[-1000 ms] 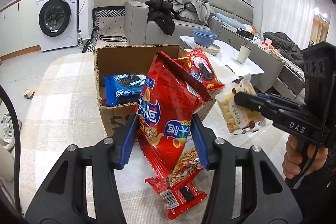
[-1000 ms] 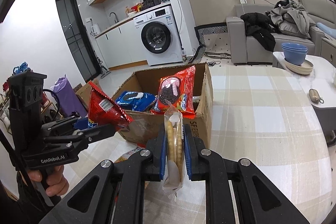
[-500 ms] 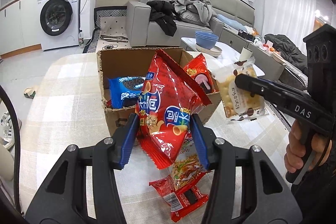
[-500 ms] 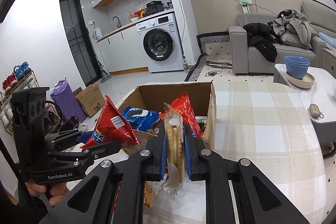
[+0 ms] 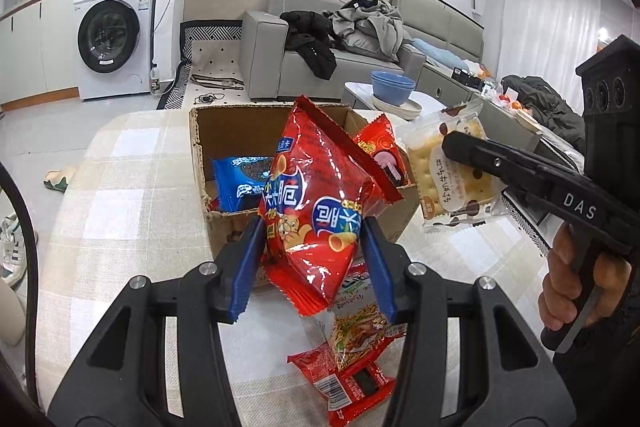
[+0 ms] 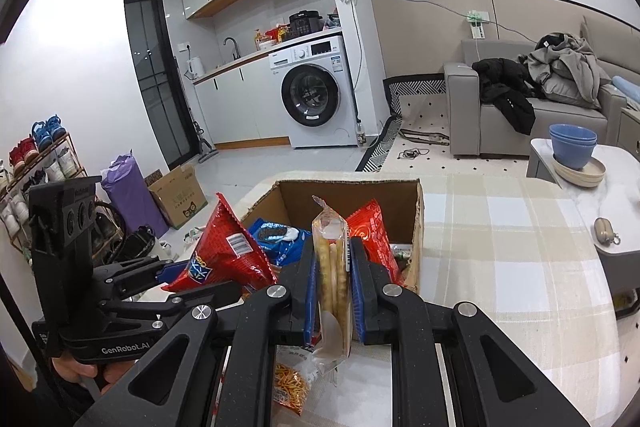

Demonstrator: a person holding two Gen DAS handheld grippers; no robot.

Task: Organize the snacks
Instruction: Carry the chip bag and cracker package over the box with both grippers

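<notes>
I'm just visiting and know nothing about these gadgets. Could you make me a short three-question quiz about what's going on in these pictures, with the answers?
1. True or false: the left gripper holds a red chip bag.
2. What is clamped in the right gripper?
A. a blue cookie pack
B. a clear cracker pack
C. a noodle packet
3. Fill in: the blue cookie pack lies inside the cardboard ____.

Key
1. True; its jaws press the bag's sides.
2. B; the cracker pack stands edge-on between the jaws.
3. box; a red packet leans in it too, while a noodle packet lies on the tablecloth.
</notes>
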